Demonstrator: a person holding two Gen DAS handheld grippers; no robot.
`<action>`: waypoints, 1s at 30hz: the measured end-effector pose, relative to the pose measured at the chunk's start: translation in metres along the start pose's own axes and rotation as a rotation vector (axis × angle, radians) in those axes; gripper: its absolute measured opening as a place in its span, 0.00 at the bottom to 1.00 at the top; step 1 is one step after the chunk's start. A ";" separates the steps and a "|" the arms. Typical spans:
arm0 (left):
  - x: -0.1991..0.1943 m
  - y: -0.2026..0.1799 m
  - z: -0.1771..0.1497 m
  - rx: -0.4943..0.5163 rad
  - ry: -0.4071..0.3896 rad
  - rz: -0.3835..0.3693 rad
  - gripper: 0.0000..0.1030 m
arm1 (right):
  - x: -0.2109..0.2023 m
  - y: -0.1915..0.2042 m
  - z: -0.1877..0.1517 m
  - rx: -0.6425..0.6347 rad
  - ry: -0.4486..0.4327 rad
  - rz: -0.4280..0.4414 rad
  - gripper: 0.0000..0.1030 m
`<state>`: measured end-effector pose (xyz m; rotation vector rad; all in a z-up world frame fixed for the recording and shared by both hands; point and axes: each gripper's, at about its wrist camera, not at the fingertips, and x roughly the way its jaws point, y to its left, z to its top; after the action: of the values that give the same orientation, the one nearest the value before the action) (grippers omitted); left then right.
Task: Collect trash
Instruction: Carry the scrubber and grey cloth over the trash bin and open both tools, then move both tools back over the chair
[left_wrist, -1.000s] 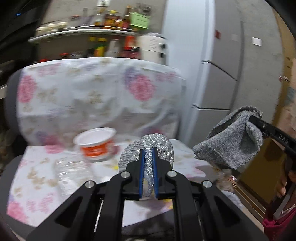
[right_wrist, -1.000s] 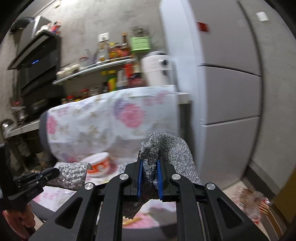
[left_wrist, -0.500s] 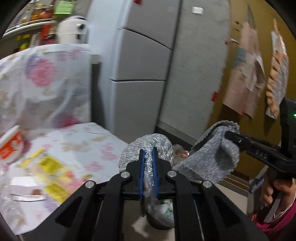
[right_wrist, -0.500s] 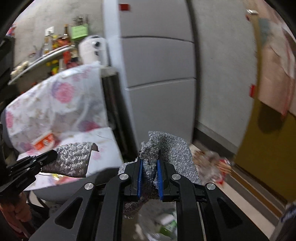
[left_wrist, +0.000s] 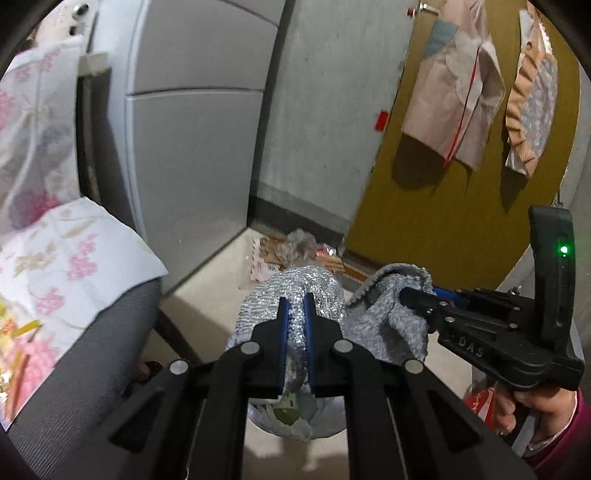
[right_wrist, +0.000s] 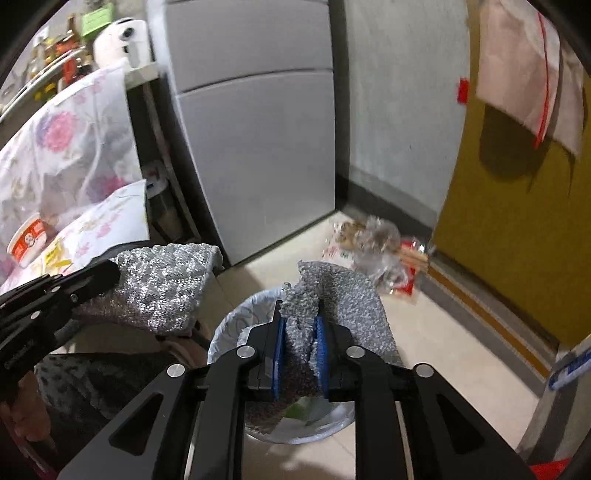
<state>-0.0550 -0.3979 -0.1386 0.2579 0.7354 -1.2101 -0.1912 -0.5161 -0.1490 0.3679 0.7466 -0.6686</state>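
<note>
My left gripper (left_wrist: 295, 295) is shut on a silver glittery cloth (left_wrist: 266, 299), which bulges out past the blue pads. Below it on the floor stands a trash bin (left_wrist: 280, 417) lined with a white bag that holds some wrappers. The right gripper (right_wrist: 300, 310) has a grey fuzzy cloth (right_wrist: 351, 299) between its pads; its jaws are opening, and the cloth still fills the gap. It hangs over the bin (right_wrist: 229, 325). In the left wrist view the grey cloth (left_wrist: 384, 317) and right gripper (left_wrist: 406, 295) sit just to the right. The silver cloth (right_wrist: 162, 280) shows left in the right wrist view.
A grey chair with a floral cover (left_wrist: 74, 266) stands left of the bin, an instant noodle cup (right_wrist: 27, 240) on it. A grey fridge (right_wrist: 258, 147) is behind. Crumpled bags and wrappers (right_wrist: 380, 251) lie by the wall. Bags (left_wrist: 454, 92) hang on a mustard door (right_wrist: 517, 221).
Both grippers swung right and down, away from the floral chair, and now hang over the floor bin. The right pads have parted slightly around the grey cloth.
</note>
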 end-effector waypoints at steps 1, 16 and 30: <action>0.006 0.000 0.001 -0.004 0.016 -0.002 0.07 | 0.006 -0.003 0.000 0.009 0.011 -0.002 0.23; -0.013 0.037 0.011 -0.086 0.015 0.081 0.34 | -0.017 -0.014 0.030 0.084 -0.064 0.040 0.45; -0.166 0.128 -0.036 -0.199 -0.079 0.461 0.37 | -0.057 0.172 0.062 -0.235 -0.151 0.364 0.47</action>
<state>0.0222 -0.2069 -0.0853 0.1987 0.6760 -0.7009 -0.0754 -0.3984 -0.0523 0.2262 0.5861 -0.2580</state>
